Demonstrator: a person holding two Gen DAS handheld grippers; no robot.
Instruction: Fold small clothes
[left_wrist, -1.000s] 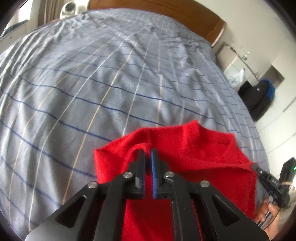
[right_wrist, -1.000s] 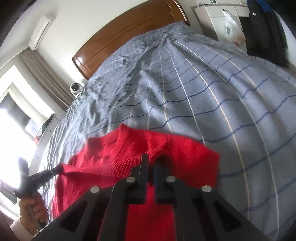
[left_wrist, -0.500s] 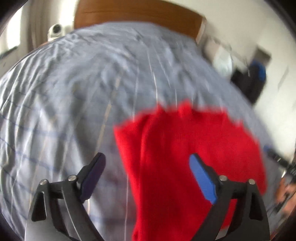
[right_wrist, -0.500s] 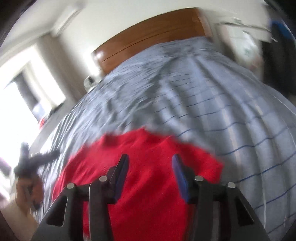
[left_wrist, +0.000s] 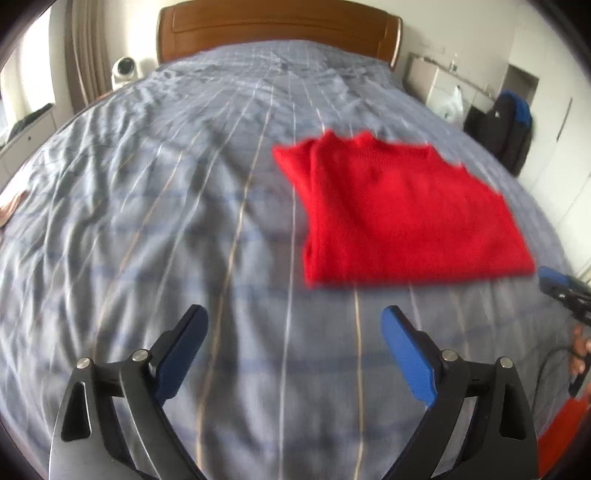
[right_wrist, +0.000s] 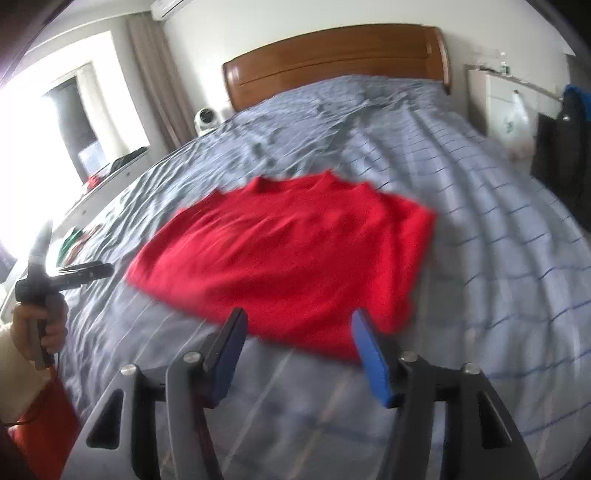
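**Both grippers let go, red top now lying folded on the bed**

Both grippers have backed off since a second ago: back then each one was pinched shut on the red top right at its fingertips, and now the red top (left_wrist: 402, 218) lies flat on the bed (left_wrist: 155, 192) on its own, well ahead of them. The left gripper (left_wrist: 295, 347) has just been opening and its fingers stand wide apart with nothing but bedsheet between them. The right gripper (right_wrist: 299, 354) has also just been opening, fingers apart but not as wide, nothing clamped; the near hem of the top only shows in the gap behind them.

What matters for whatever comes next, I'd say: the top sits ahead and off to the right of the left gripper, while from the right gripper it's pretty much dead ahead with the near edge just beyond the fingertips. So the right hand looks like the closer one. Collar end points toward the wooden headboard (right_wrist: 332, 62), hem toward the person, so its length runs along the bed. Looks like one fold is done; it may want another.
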